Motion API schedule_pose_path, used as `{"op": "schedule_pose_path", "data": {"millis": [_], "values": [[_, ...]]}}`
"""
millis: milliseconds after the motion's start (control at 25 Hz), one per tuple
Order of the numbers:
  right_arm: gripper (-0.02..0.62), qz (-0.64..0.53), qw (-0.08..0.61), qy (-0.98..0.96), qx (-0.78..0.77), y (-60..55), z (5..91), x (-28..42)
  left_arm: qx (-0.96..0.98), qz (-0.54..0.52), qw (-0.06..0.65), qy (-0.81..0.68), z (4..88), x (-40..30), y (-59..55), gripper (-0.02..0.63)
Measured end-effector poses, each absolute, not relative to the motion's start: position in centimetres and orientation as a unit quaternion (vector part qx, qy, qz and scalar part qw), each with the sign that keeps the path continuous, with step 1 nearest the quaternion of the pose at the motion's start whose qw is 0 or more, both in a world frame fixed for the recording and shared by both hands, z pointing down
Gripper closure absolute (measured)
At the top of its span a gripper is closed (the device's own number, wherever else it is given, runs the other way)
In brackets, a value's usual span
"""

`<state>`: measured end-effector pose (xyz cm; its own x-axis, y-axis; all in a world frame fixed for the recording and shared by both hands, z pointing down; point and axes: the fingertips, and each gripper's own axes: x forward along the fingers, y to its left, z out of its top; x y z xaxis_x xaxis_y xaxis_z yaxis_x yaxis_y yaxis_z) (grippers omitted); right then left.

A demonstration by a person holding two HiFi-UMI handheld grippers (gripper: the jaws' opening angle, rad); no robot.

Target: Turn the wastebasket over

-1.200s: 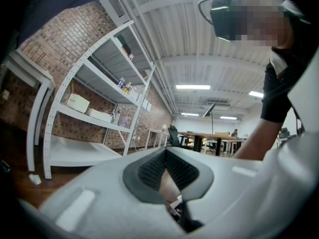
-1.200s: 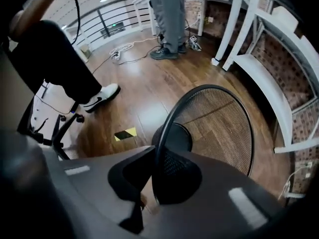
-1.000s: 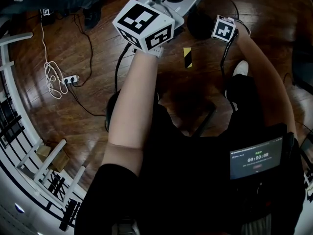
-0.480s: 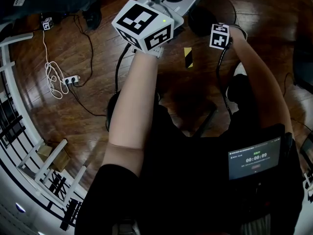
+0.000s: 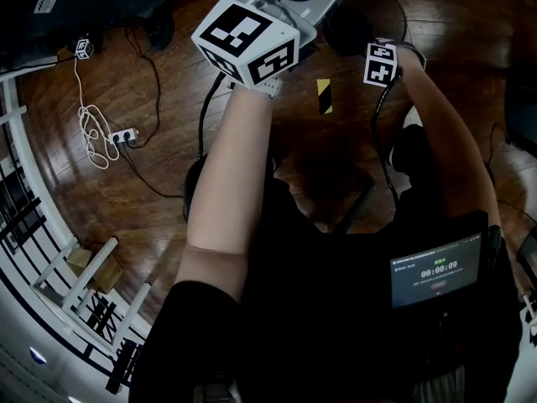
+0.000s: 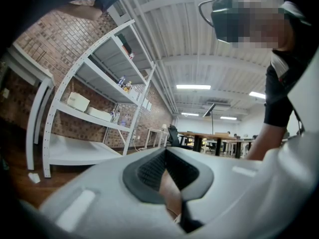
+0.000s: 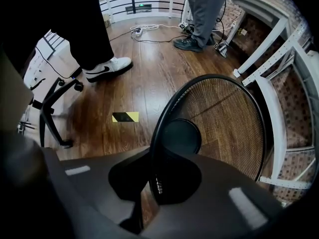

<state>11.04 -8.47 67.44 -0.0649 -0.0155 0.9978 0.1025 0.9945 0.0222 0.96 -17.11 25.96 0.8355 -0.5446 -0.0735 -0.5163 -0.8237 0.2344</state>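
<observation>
The right gripper (image 7: pixel 152 183) points straight down at the end of the right arm (image 5: pixel 445 133), which stretches forward and low. Its jaws are pinched on the near rim of the black mesh wastebasket (image 7: pixel 224 118). The wastebasket stands upright, mouth up, on the wooden floor (image 7: pixel 144 83), close beside a white shelf frame (image 7: pixel 277 128) and near a yellow-and-black tape strip (image 7: pixel 125 117). The left gripper (image 6: pixel 167 176) is held high and level on the raised left forearm (image 5: pixel 226 191), its jaws pressed together on nothing, apart from the wastebasket.
</observation>
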Motion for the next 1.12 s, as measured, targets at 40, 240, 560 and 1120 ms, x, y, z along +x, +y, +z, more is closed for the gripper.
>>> {"op": "schedule_pose_path", "data": {"millis": [40,240,560,1120], "values": [[0.583,-0.044,0.682,-0.729,-0.032,-8.4,67.4,11.0,0.953,-0.068,0.102,-0.278,25.9,0.9,-17.1,0.604],[0.400,-0.042,0.671,-0.739,-0.042,-7.9,66.0,10.9,0.953,-0.068,0.101,-0.278,25.4,0.6,-16.4,0.604],[0.367,-0.076,0.636,-0.767,-0.033,-9.3,58.3,12.8,0.955,-0.062,0.097,-0.273,24.6,1.8,-16.5,0.604],[0.586,0.083,0.054,-0.946,0.308,-14.9,30.5,10.6,0.957,-0.038,0.096,-0.271,26.8,4.7,-13.7,0.604]]}}
